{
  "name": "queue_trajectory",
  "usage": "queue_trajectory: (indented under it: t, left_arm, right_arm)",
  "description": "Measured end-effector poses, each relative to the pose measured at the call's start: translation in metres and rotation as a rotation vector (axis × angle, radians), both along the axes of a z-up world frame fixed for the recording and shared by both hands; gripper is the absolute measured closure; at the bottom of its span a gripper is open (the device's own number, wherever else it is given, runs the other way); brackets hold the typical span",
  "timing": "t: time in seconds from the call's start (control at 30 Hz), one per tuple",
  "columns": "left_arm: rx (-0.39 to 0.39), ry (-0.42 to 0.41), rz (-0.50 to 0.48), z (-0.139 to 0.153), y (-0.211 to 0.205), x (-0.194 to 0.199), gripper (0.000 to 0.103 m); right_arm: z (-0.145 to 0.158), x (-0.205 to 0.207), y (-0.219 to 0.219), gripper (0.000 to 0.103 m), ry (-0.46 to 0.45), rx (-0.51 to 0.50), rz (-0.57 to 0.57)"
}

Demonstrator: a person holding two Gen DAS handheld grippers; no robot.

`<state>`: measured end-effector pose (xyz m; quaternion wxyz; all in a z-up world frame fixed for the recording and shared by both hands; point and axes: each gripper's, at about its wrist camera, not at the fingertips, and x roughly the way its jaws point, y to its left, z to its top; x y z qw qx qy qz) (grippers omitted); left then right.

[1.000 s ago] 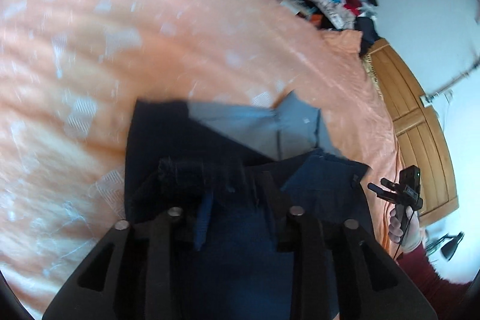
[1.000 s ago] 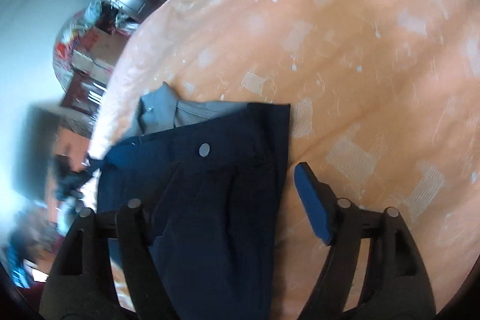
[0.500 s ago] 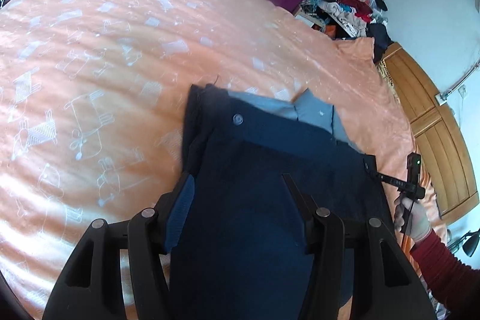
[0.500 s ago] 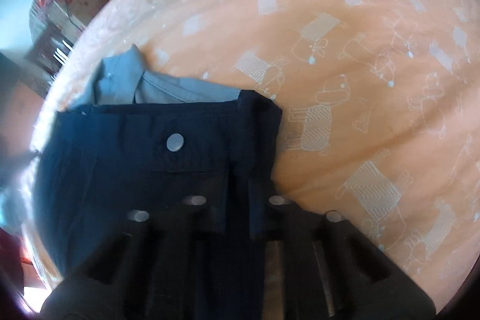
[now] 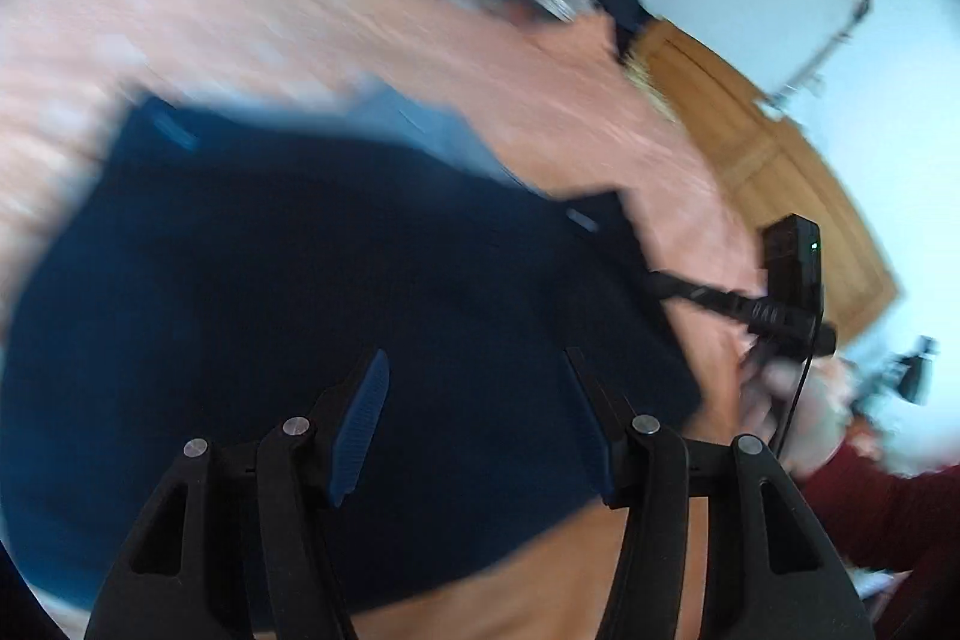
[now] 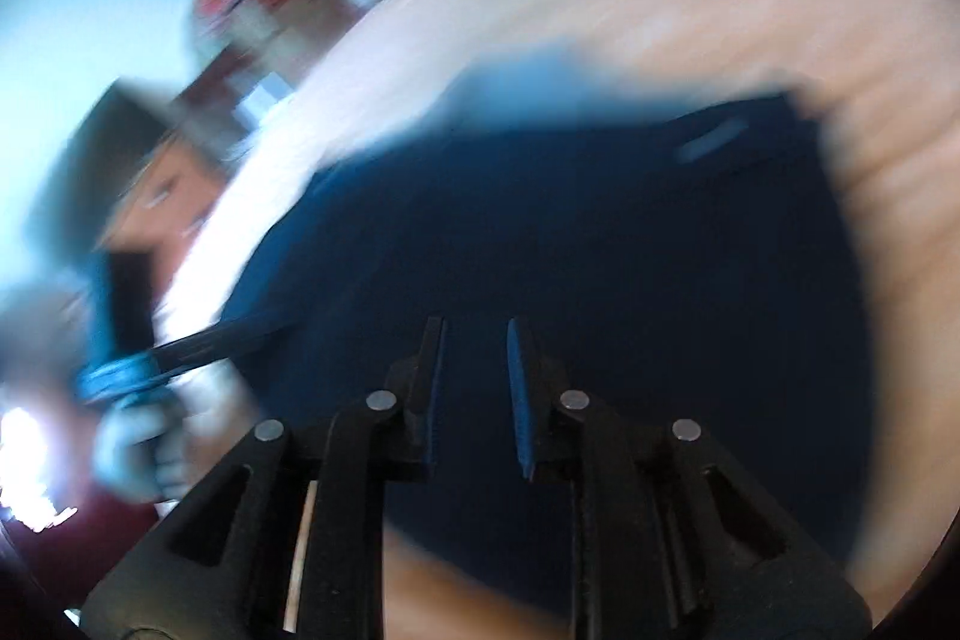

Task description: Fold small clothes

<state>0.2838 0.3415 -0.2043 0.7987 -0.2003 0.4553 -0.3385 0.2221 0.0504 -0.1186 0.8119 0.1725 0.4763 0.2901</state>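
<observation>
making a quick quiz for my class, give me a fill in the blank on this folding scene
1. The dark navy garment lies on a bedspread coloured ____.
2. The left gripper has its fingers ____, holding nothing.
3. The cloth peeking out past the garment's far edge is light ____.
4. The hand holding the right gripper wears a sleeve coloured ____.

Missing: orange; open; blue; maroon

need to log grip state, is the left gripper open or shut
Open: the left gripper shows its fingers spread wide over the navy garment, nothing between them.
</observation>
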Motion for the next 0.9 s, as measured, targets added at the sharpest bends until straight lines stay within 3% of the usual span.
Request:
queue_trajectory:
  t: [0.07,0.1,0.17,0.27,0.37,0.4,0.43,0.47,0.5,0.57,0.63,0.73,0.9]
  left_arm:
    - [-0.016,0.074,-0.005,-0.027,-0.012,0.001,0.047]
    - [-0.033,0.092,0.008,-0.033,-0.008,0.001,0.055]
    - [-0.090,0.142,0.090,-0.044,0.029,-0.001,0.071]
    - [-0.094,0.143,0.237,-0.043,0.098,-0.018,0.071]
    - [-0.079,0.169,0.466,-0.046,0.184,-0.047,0.064]
    - [-0.093,0.169,0.511,-0.043,0.204,-0.061,0.061]
    - [-0.091,0.163,0.533,-0.037,0.210,-0.070,0.053]
    - [-0.077,0.149,0.552,-0.028,0.212,-0.083,0.029]
    - [-0.086,0.144,0.549,-0.024,0.209,-0.088,0.016]
    - [-0.109,0.168,0.538,-0.022,0.190,-0.101,0.014]
    - [-0.103,0.186,0.532,-0.026,0.168,-0.108,0.014]
    - [-0.076,0.158,0.605,-0.031,0.153,-0.107,0.014]
    - [-0.115,0.115,0.702,-0.039,0.142,-0.079,0.014]
  right_arm:
    - [-0.025,-0.011,0.026,0.083,0.052,-0.024,0.048]
    - [-0.036,-0.015,0.025,0.084,0.066,-0.037,0.049]
    - [-0.046,-0.016,-0.003,0.092,0.098,0.004,0.013]
    - [-0.043,-0.019,-0.044,0.096,0.091,-0.052,-0.026]
    - [-0.031,-0.031,-0.071,0.093,0.086,-0.098,-0.064]
    - [-0.027,-0.036,-0.072,0.084,0.080,-0.111,-0.071]
    - [-0.023,-0.042,-0.071,0.076,0.074,-0.112,-0.074]
    - [-0.021,-0.046,-0.072,0.057,0.069,-0.104,-0.079]
    - [-0.018,-0.052,-0.069,0.041,0.058,-0.096,-0.088]
    - [-0.013,-0.061,-0.054,0.035,0.037,-0.106,-0.085]
    - [-0.015,-0.064,-0.041,0.035,0.035,-0.109,-0.064]
    - [-0.016,-0.068,-0.028,0.035,0.018,-0.132,-0.061]
    - [-0.018,-0.074,-0.032,0.036,0.022,-0.119,-0.079]
